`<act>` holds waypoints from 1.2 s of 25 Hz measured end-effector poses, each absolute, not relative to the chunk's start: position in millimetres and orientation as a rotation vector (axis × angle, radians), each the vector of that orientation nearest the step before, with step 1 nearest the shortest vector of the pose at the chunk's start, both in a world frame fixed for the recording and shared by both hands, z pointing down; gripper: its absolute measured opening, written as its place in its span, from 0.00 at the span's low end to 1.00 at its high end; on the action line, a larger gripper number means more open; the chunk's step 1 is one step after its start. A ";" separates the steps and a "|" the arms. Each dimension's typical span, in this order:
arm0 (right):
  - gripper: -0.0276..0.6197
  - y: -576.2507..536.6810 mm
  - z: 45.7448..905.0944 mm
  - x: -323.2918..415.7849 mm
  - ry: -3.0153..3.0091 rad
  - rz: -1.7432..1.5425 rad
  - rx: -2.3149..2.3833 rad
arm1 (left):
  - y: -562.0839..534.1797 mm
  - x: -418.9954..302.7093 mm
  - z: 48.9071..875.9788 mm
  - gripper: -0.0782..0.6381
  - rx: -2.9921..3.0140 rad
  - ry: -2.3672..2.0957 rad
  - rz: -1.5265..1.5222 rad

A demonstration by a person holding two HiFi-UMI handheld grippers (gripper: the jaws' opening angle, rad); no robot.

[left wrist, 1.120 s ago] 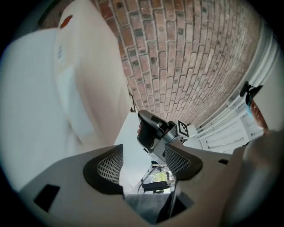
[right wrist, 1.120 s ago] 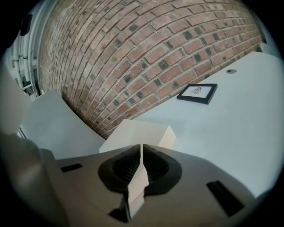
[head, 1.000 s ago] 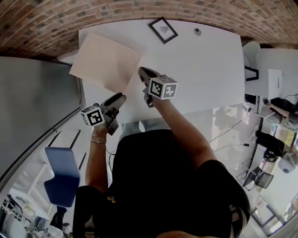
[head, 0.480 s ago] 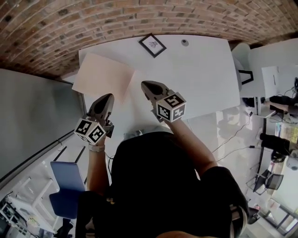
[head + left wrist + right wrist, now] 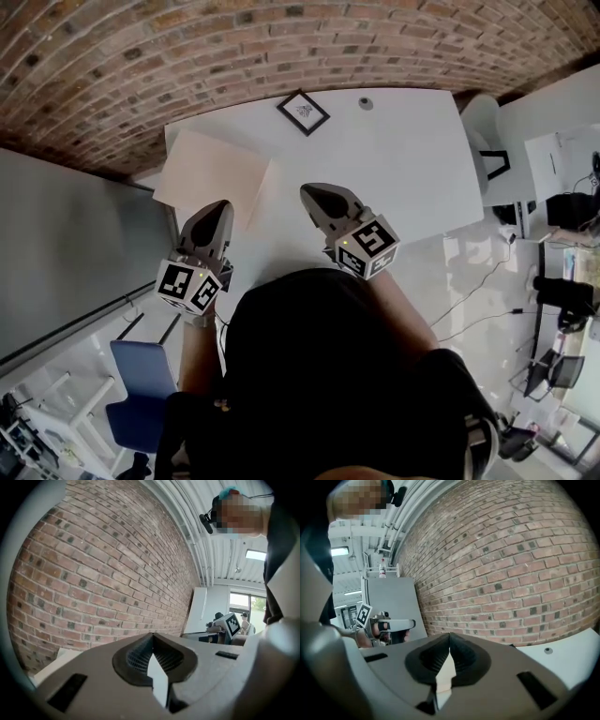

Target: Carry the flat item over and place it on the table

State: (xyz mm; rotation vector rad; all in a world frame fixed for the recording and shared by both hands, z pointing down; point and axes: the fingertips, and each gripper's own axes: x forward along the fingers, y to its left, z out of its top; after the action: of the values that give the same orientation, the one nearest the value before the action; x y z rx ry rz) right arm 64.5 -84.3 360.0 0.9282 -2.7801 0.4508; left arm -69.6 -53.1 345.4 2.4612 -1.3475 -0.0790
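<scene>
The flat item, a pale beige board, lies on the left part of the white table, one corner toward the table's middle. My left gripper hovers just off the board's near edge, shut and empty. My right gripper is over the table to the right of the board, apart from it, also shut with nothing held. In the left gripper view the jaws meet at the tip, pointed at the brick wall. The right gripper view shows its tips pressed together too.
A small black picture frame and a small round fitting sit near the table's far edge by the brick wall. A grey panel stands left, a blue chair near left, a white chair right.
The right gripper, which touched the board's corner, has drawn back toward me. The left gripper has swung up beside the board's near edge. The board stays on the table.
</scene>
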 end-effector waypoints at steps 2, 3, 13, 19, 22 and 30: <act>0.06 -80.0 348.9 69.3 -2.799 0.419 0.925 | -54.1 -68.0 335.5 0.11 2.481 -1.370 -0.070; 0.06 -78.4 344.1 71.3 -2.806 0.399 0.927 | -54.5 -67.3 331.8 0.11 2.491 -1.378 -0.066; 0.06 -72.5 331.6 80.1 -2.829 0.323 0.930 | -54.6 -60.9 319.0 0.11 2.524 -1.422 -0.003; 0.06 -71.1 328.3 78.4 -2.832 0.296 0.908 | -50.0 -43.3 305.2 0.11 2.620 -1.363 0.037; 0.06 -71.3 326.4 79.2 -2.844 0.298 0.910 | -49.3 -38.9 298.9 0.11 2.641 -1.371 0.036; 0.06 -73.3 324.3 85.7 -2.839 0.313 0.937 | -50.2 -40.5 298.2 0.11 2.583 -1.423 -0.030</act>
State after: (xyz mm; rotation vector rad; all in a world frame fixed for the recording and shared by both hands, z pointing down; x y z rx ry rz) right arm 85.7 -73.3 324.3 0.9368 -2.8390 0.3128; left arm -40.5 -50.2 298.2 2.5831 -1.4230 -0.0297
